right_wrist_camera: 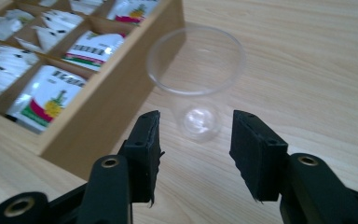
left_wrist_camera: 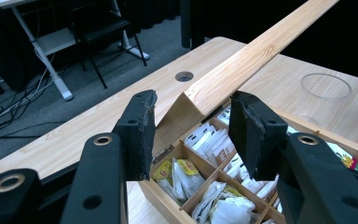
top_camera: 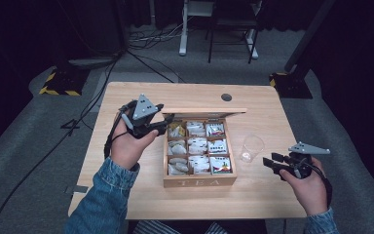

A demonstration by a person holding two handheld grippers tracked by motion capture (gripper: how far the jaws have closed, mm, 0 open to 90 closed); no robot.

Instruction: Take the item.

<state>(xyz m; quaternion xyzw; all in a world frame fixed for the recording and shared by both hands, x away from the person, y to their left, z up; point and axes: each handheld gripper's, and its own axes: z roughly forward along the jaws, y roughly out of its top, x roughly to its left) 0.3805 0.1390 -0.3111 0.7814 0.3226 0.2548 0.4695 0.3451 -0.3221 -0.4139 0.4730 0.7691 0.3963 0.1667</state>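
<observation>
**Ana:** Wooden tea box [top_camera: 199,181], lid [top_camera: 205,111] raised at the back. Going from the left, what is the left gripper [top_camera: 163,126] doing?

**Ben:** It sits at the box's far left corner, jaws spread and gripping nothing. In the left gripper view the lid's near corner [left_wrist_camera: 186,105] lies just beyond the gap, and its long edge runs away up and to the right, across the box. That hand is the nearer one to the lid.

**Ana:** And inside?

**Ben:** Nine compartments of tea bags [top_camera: 197,145], most white, some printed.

**Ana:** Further right?

**Ben:** A clear plastic cup [top_camera: 251,148] stands upright just beside the box's right wall. The right gripper [top_camera: 270,160] is near it, also spread and empty, the cup [right_wrist_camera: 196,79] straight ahead between its jaws.

**Ana:** The surroundings?

**Ben:** A pale wood table [top_camera: 141,200] with a cable hole [top_camera: 226,97], grey carpet, trailing cables, dark curtains, a desk frame [top_camera: 184,29] behind.
</observation>
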